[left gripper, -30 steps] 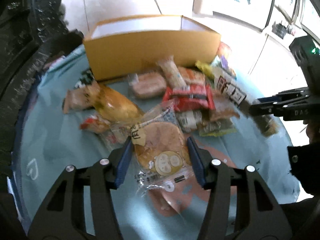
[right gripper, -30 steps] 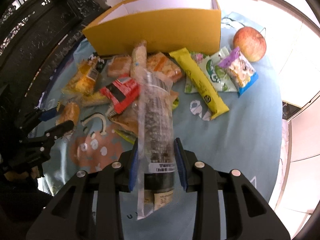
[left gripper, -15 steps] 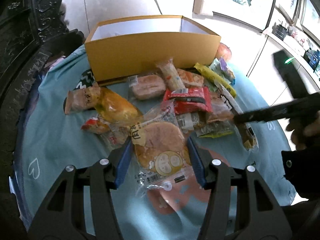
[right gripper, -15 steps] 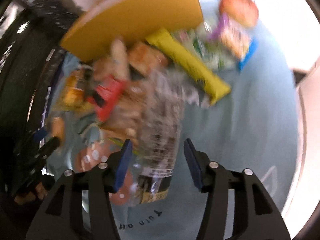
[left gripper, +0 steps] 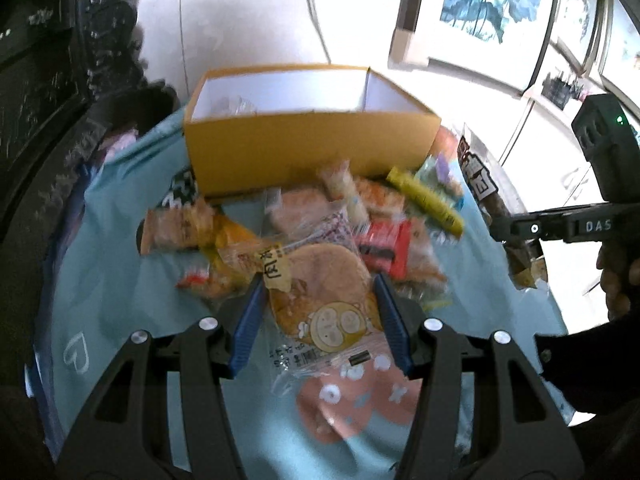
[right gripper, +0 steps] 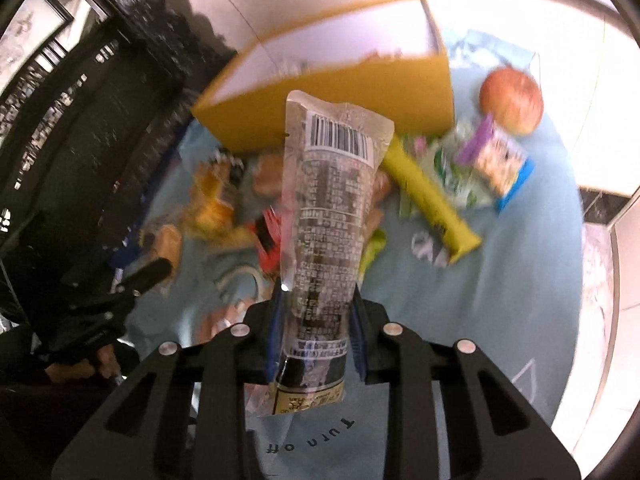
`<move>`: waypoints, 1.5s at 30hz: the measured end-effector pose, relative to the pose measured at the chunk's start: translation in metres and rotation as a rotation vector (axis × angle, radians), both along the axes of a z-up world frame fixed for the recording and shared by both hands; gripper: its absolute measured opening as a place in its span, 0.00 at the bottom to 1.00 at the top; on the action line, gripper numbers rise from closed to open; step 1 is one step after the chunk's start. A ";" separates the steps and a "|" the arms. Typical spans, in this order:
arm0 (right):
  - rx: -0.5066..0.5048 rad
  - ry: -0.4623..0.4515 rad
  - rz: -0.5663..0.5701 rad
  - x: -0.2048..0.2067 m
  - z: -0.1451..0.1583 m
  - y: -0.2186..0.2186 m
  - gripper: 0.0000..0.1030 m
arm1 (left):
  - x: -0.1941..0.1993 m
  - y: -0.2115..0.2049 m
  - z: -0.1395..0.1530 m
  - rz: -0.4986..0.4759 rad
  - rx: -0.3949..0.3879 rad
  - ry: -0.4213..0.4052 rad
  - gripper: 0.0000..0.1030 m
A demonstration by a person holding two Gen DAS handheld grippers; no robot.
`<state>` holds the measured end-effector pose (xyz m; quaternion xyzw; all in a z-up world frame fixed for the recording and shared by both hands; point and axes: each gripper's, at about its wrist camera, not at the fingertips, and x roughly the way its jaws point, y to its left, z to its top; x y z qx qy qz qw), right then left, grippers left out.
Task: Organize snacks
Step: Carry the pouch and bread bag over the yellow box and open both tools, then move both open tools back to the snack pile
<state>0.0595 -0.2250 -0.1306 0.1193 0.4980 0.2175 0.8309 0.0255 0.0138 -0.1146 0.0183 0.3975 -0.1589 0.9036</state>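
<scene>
Both grippers loaded before the yellow box (left gripper: 312, 152).
Left gripper (left gripper: 320, 316) jaws grasp a round pastry packet (left gripper: 320, 280); right gripper (right gripper: 316, 332) jaws, just closing, clench a clear tall packet (right gripper: 328, 216); loose snacks (left gripper: 380, 216) crowd the box front.

From my feed I see a pale tiled floor (left gripper: 248, 28) behind the table, washed out by strong light. Dark carved wooden furniture (left gripper: 60, 40) fills the left side; same piece (right gripper: 80, 92) shows in the right wrist view. Framed blue ink paintings (left gripper: 476, 4) lean against the far white wall. White cabinet (left gripper: 536, 140) at right. Table covered by a light blue cloth (left gripper: 100, 280) with cartoon print.
</scene>
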 end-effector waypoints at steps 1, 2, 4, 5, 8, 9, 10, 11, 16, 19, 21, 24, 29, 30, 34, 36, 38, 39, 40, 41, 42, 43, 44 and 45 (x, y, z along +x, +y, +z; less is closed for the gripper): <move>0.009 -0.023 0.002 0.001 0.010 -0.001 0.28 | 0.002 -0.001 0.006 -0.003 -0.007 -0.012 0.54; 0.015 -0.037 0.005 0.003 0.018 -0.005 0.28 | 0.005 -0.002 0.012 -0.007 -0.013 -0.026 0.54; 0.025 -0.067 0.009 0.010 0.033 -0.003 0.28 | 0.013 -0.006 0.028 -0.014 -0.014 -0.058 0.54; 0.028 -0.089 0.007 0.013 0.042 -0.002 0.28 | 0.018 -0.008 0.036 -0.016 -0.019 -0.077 0.54; 0.027 -0.141 0.003 0.026 0.066 -0.004 0.28 | 0.036 -0.011 0.056 -0.014 -0.025 -0.120 0.54; 0.030 -0.156 0.001 0.033 0.074 -0.005 0.28 | 0.043 -0.012 0.062 -0.008 -0.028 -0.131 0.54; 0.031 -0.165 -0.002 0.037 0.080 -0.005 0.28 | 0.055 -0.012 0.070 0.005 -0.041 -0.139 0.54; 0.031 -0.179 -0.008 0.045 0.088 -0.005 0.28 | 0.065 -0.012 0.077 0.017 -0.057 -0.145 0.54; 0.027 -0.227 -0.014 0.083 0.120 -0.003 0.28 | 0.115 -0.018 0.112 0.042 -0.064 -0.204 0.54; 0.018 -0.243 -0.030 0.113 0.132 0.000 0.28 | 0.147 -0.022 0.127 0.052 -0.064 -0.226 0.54; 0.008 -0.257 -0.048 0.135 0.140 0.002 0.28 | 0.166 -0.026 0.133 0.056 -0.059 -0.226 0.54; 0.024 -0.254 -0.076 0.175 0.142 0.005 0.36 | 0.204 -0.032 0.135 0.085 -0.036 -0.211 0.55; -0.094 -0.183 -0.117 0.209 0.118 0.014 0.63 | 0.242 -0.025 0.107 0.166 -0.006 -0.122 0.90; -0.096 -0.180 -0.112 0.206 0.114 0.014 0.63 | 0.240 -0.023 0.102 0.170 -0.004 -0.112 0.90; -0.135 -0.165 -0.078 0.182 0.093 0.009 0.64 | 0.215 -0.009 0.087 0.167 -0.008 -0.109 0.90; -0.155 -0.156 -0.068 0.164 0.080 0.005 0.63 | 0.196 -0.004 0.080 0.164 -0.016 -0.103 0.90; -0.182 -0.133 -0.059 0.144 0.061 -0.002 0.64 | 0.173 0.001 0.069 0.163 -0.019 -0.093 0.90; -0.199 -0.122 -0.058 0.137 0.053 -0.002 0.63 | 0.159 0.003 0.060 0.162 -0.017 -0.072 0.90; -0.220 -0.107 -0.053 0.123 0.040 -0.004 0.63 | 0.147 0.005 0.051 0.165 -0.017 -0.054 0.90; -0.237 -0.098 -0.050 0.115 0.031 -0.005 0.63 | 0.138 0.005 0.044 0.163 -0.015 -0.037 0.90; -0.269 -0.088 -0.049 0.103 0.019 -0.005 0.64 | 0.128 0.007 0.035 0.160 -0.005 -0.020 0.90; -0.294 -0.082 -0.046 0.095 0.011 -0.005 0.64 | 0.114 0.007 0.022 0.162 0.028 -0.005 0.90; -0.337 -0.071 -0.038 0.083 -0.004 -0.004 0.64 | 0.104 0.008 0.012 0.164 0.056 0.004 0.90; -0.359 -0.061 -0.037 0.077 -0.013 -0.003 0.65 | 0.096 0.008 0.001 0.164 0.083 0.019 0.90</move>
